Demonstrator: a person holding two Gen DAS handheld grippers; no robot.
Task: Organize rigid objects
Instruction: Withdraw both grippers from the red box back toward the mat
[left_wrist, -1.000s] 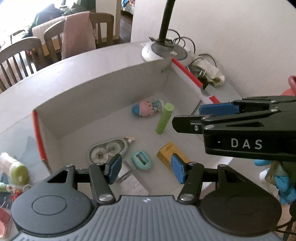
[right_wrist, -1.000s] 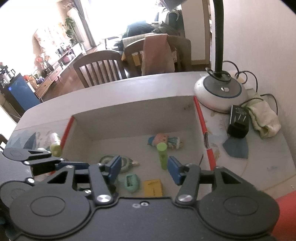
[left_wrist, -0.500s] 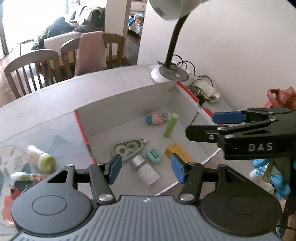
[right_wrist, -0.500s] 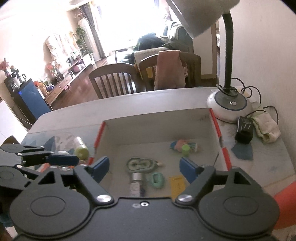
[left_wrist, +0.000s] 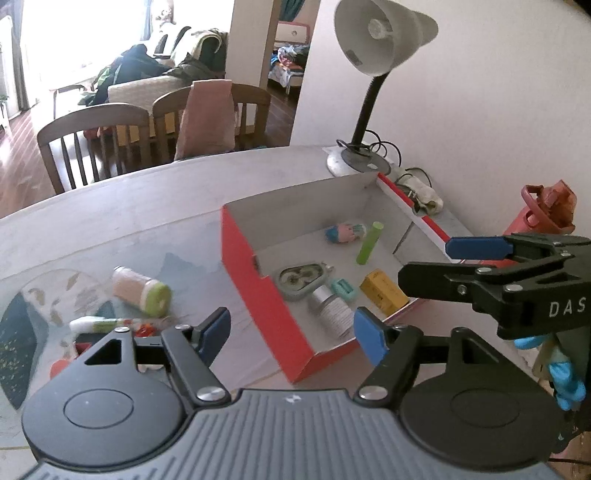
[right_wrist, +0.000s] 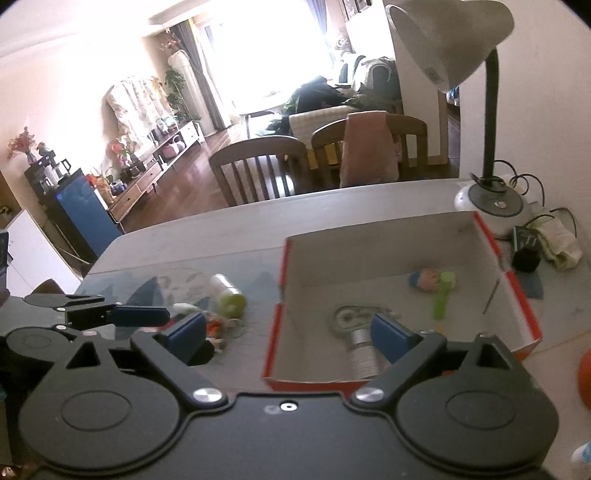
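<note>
A red box (left_wrist: 255, 291) with a white inside stands on the table and holds a small doll (left_wrist: 345, 232), a green tube (left_wrist: 369, 242), a correction tape (left_wrist: 303, 278), a teal sharpener (left_wrist: 343, 288), a yellow box (left_wrist: 384, 295) and a silver bottle (left_wrist: 332, 314). My left gripper (left_wrist: 291, 336) is open and empty, above the box's near left corner. My right gripper (right_wrist: 288, 336) is open and empty, near the box (right_wrist: 517, 295). Left of the box lie a green-capped bottle (left_wrist: 142, 291) and a white tube (left_wrist: 99, 325).
A desk lamp (left_wrist: 373, 59) stands behind the box, with a plug and a cloth (right_wrist: 557, 245) beside its base. A red bottle (left_wrist: 543, 210) stands at the right. Small red clutter (right_wrist: 216, 328) lies left of the box. Chairs (left_wrist: 96, 144) stand beyond the table's far edge.
Both grippers have pulled back and up from inside the box, so the whole box and the table left of it show. The silver bottle lies in the box now. Both stay open.
</note>
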